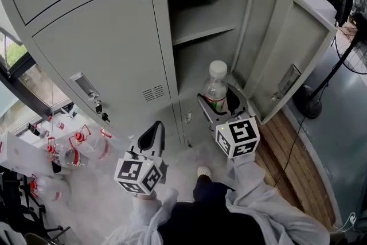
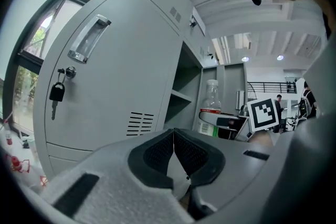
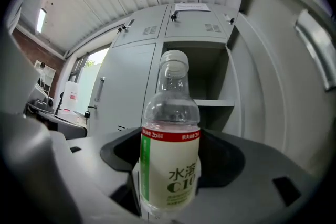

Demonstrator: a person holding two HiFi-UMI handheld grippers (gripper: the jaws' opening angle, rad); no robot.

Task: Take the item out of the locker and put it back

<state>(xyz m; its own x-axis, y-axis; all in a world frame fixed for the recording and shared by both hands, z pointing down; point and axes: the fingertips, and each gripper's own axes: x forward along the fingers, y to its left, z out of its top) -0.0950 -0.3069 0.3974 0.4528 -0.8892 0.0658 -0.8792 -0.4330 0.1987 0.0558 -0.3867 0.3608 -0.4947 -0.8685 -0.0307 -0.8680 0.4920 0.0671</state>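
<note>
Right gripper (image 1: 221, 107), clamped on upright bottle (image 1: 216, 89), faces open locker (image 1: 200, 28) at 12 o'clock; left gripper (image 1: 153, 133), jaws together, idles at its 8 o'clock. Bottle seems out; next, reinsert it level.

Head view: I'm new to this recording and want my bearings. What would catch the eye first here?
A clear plastic bottle with a white cap and red-and-green label stands upright, gripped in the jaws of the right gripper, just in front of the open grey metal locker. The left gripper hangs at lower left, jaws together and empty, before a closed locker door.
</note>
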